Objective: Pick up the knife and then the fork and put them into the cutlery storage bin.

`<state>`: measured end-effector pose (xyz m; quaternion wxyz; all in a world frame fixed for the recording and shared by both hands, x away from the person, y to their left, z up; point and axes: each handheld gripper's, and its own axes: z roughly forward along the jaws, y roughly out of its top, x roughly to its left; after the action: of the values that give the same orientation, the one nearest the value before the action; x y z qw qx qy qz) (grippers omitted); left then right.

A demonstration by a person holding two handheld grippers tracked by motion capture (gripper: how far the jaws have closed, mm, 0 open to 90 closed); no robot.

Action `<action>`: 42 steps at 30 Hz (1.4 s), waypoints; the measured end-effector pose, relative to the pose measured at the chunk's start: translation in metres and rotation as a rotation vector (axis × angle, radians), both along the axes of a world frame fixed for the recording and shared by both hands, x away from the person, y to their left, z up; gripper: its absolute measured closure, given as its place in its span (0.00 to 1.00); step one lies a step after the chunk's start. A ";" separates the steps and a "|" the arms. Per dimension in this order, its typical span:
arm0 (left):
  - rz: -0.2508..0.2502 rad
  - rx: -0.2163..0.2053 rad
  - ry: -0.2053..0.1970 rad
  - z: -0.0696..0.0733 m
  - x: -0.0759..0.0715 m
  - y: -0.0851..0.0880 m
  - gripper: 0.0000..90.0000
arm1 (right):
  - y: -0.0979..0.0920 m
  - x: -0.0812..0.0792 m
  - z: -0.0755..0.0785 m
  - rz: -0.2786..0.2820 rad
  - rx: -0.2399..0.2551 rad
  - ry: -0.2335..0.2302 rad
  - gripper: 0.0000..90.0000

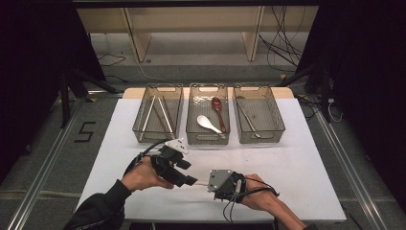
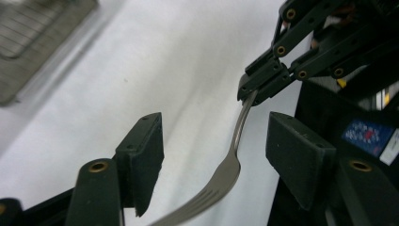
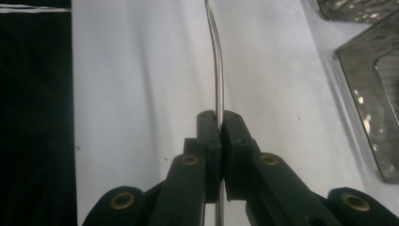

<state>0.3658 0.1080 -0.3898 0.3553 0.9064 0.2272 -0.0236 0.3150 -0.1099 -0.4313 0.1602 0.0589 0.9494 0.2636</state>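
Note:
A metal fork (image 2: 230, 165) hangs over the white table between my two grippers, its tines toward the left one. My right gripper (image 3: 219, 117) is shut on the fork's handle (image 3: 217, 61), which runs straight out from its pinched pads. In the left gripper view the right gripper (image 2: 249, 92) grips the handle's end. My left gripper (image 2: 214, 141) stands open, with the fork's neck and tines between its pads and touching neither. In the high view the left gripper (image 1: 191, 181) and the right gripper (image 1: 210, 185) meet tip to tip near the table's front, the fork (image 1: 202, 184) spanning the gap.
Three clear bins stand in a row at the back of the white table (image 1: 297, 163). The left bin (image 1: 143, 136) holds chopsticks, the middle bin (image 1: 207, 141) a white spoon (image 1: 208, 123) and a brown spoon (image 1: 218, 108), the right bin (image 1: 261, 140) a metal utensil (image 1: 246, 120).

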 end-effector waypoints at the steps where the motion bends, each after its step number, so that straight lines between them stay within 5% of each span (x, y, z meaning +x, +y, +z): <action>1: 0.010 -0.014 -0.006 0.001 0.001 0.002 0.38 | -0.001 0.001 0.000 -0.010 -0.003 -0.001 0.98; 7: 0.071 -0.081 -0.046 0.006 0.003 0.016 0.32 | -0.008 0.007 0.000 -0.051 -0.002 -0.004 0.98; 28: 0.219 -0.143 -0.141 -0.004 -0.003 0.052 0.22 | -0.046 0.035 0.009 -0.217 0.015 -0.041 0.97; 42: 0.308 -0.178 -0.195 -0.012 -0.011 0.071 0.20 | -0.082 0.065 0.029 -0.415 0.097 -0.053 0.98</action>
<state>0.3547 0.1789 -0.4021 0.4538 0.8239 0.3248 0.0987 0.3798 -0.1924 -0.4020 0.2328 0.2541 0.8985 0.2719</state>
